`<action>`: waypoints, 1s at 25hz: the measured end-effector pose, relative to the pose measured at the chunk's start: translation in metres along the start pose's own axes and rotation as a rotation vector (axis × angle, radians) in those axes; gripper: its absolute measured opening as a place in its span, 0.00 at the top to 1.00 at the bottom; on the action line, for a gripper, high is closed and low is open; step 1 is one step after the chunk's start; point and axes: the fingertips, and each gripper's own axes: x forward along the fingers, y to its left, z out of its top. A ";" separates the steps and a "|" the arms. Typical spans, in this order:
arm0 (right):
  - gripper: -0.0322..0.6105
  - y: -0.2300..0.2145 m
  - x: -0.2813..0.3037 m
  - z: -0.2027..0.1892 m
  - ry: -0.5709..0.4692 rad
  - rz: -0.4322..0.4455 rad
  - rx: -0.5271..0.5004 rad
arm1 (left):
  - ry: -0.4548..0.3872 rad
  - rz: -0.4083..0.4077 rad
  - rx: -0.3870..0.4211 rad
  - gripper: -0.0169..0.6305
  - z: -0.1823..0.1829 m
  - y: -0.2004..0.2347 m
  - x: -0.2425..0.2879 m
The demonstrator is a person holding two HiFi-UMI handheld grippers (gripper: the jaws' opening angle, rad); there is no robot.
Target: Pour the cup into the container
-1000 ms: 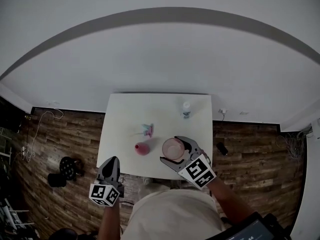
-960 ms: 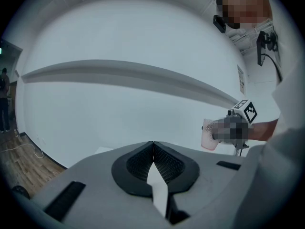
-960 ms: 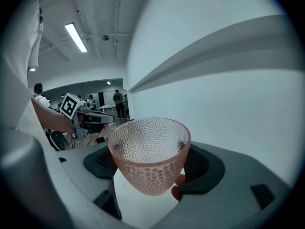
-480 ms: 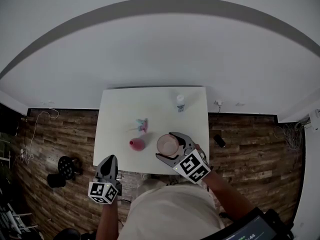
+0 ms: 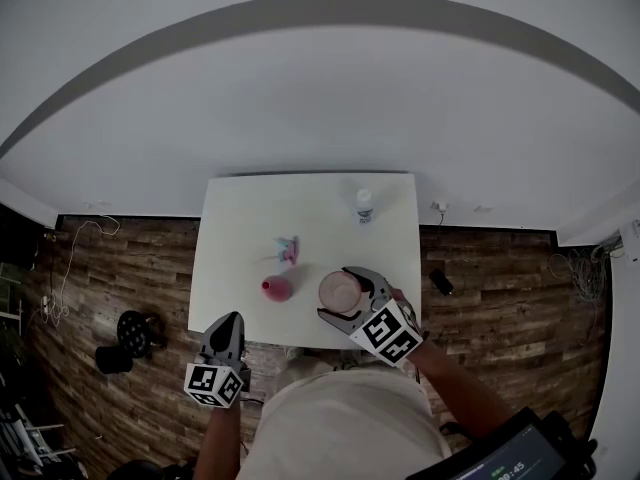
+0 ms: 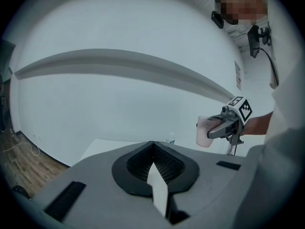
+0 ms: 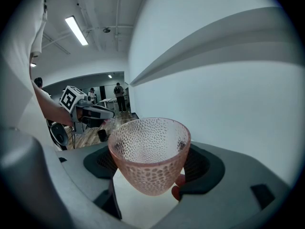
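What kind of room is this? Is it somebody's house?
Probably not a house: it looks like a lab or test studio. A white table stands alone on a wood floor before a big bare white wall, cables lie loose on the floor, and strip lights run along the ceiling.

We see the cup [image 7: 150, 154], pink, see-through and dimpled all over, upright with its mouth up. It is clamped by its lower sides between the wide-set jaws of the right gripper [image 5: 338, 296], over the near right part of the worktop [image 5: 250, 218]. The small pink container [image 5: 276, 288] sits on the worktop near its front edge; its shape is too small to tell.
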 end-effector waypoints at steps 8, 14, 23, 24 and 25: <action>0.35 0.007 0.004 -0.009 0.015 0.009 -0.019 | 0.022 0.000 -0.009 0.96 -0.018 -0.002 -0.004; 0.35 0.010 0.010 -0.017 0.029 0.016 -0.057 | 0.037 0.013 -0.011 0.96 -0.029 -0.001 -0.005; 0.35 0.011 0.020 -0.023 0.039 0.024 -0.067 | 0.065 0.039 -0.024 0.96 -0.044 0.009 -0.010; 0.35 0.011 0.022 -0.024 0.040 0.025 -0.068 | 0.070 0.040 -0.024 0.96 -0.046 0.009 -0.010; 0.35 0.011 0.023 -0.025 0.040 0.026 -0.068 | 0.075 0.042 -0.024 0.96 -0.049 0.010 -0.010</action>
